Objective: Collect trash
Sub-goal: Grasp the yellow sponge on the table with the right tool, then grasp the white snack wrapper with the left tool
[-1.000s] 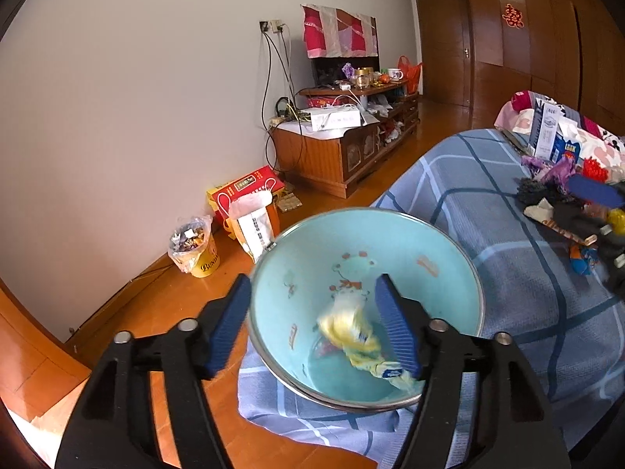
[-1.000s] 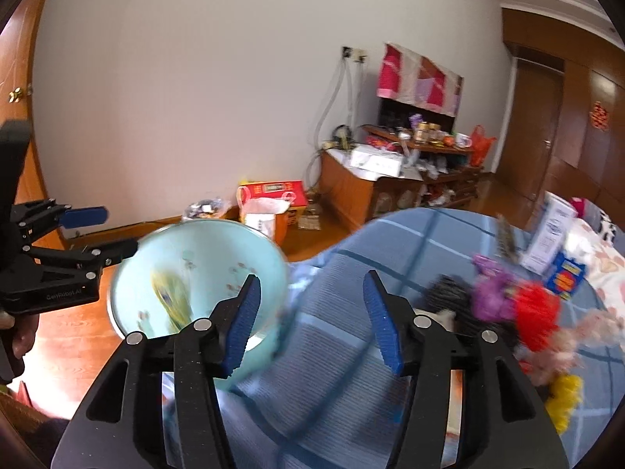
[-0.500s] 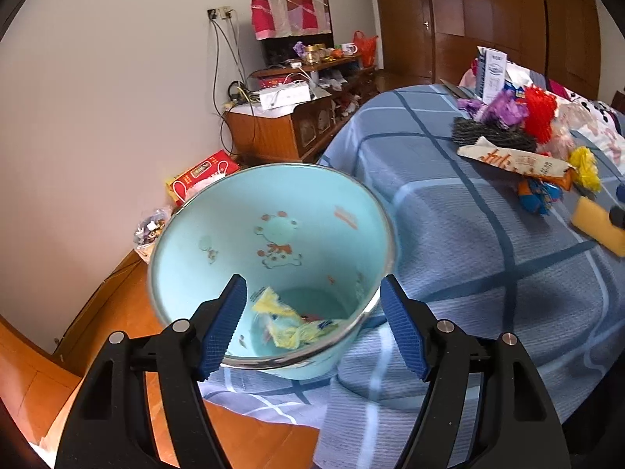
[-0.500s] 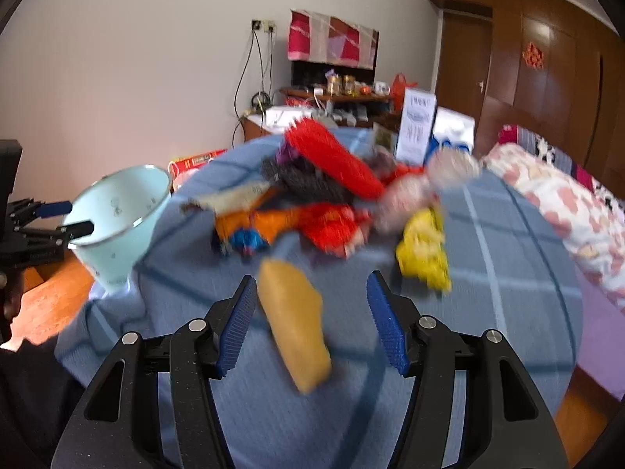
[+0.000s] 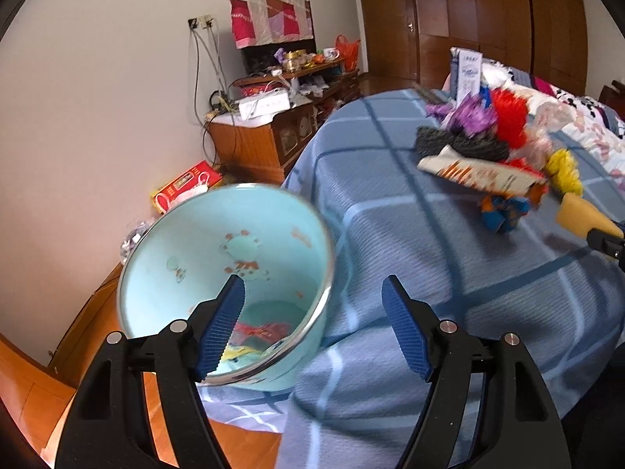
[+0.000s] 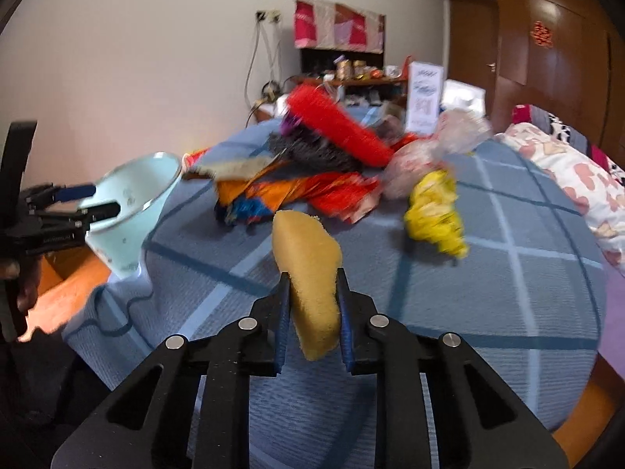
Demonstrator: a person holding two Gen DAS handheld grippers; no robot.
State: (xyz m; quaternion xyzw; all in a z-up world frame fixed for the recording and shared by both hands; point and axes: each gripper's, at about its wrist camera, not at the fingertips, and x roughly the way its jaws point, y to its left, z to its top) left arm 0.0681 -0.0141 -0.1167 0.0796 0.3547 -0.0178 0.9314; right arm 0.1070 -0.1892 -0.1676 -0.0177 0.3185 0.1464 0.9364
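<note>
A light blue bin (image 5: 218, 273) with wrappers in its bottom stands at the edge of the blue checked bed (image 5: 429, 242). My left gripper (image 5: 312, 332) is open, its left finger inside the bin's rim and its right finger outside. The bin also shows in the right wrist view (image 6: 133, 203). My right gripper (image 6: 312, 305) is shut on a yellow sponge (image 6: 308, 269) above the bed; the sponge shows in the left wrist view (image 5: 582, 215). A trash pile (image 6: 336, 164) lies beyond it: red scrubber, dark mesh, orange wrappers, yellow wrapper (image 6: 433, 211).
A wooden TV cabinet (image 5: 269, 133) stands against the far wall, with a red box (image 5: 183, 187) on the floor beside it. A white carton (image 6: 424, 93) stands behind the pile. Wooden wardrobes (image 5: 488, 19) fill the right. Pillows (image 6: 566, 172) lie on the bed's right side.
My right gripper has swung from the bin to the trash pile and closed on the yellow sponge. My left gripper stays open at the bin, its view shifted right.
</note>
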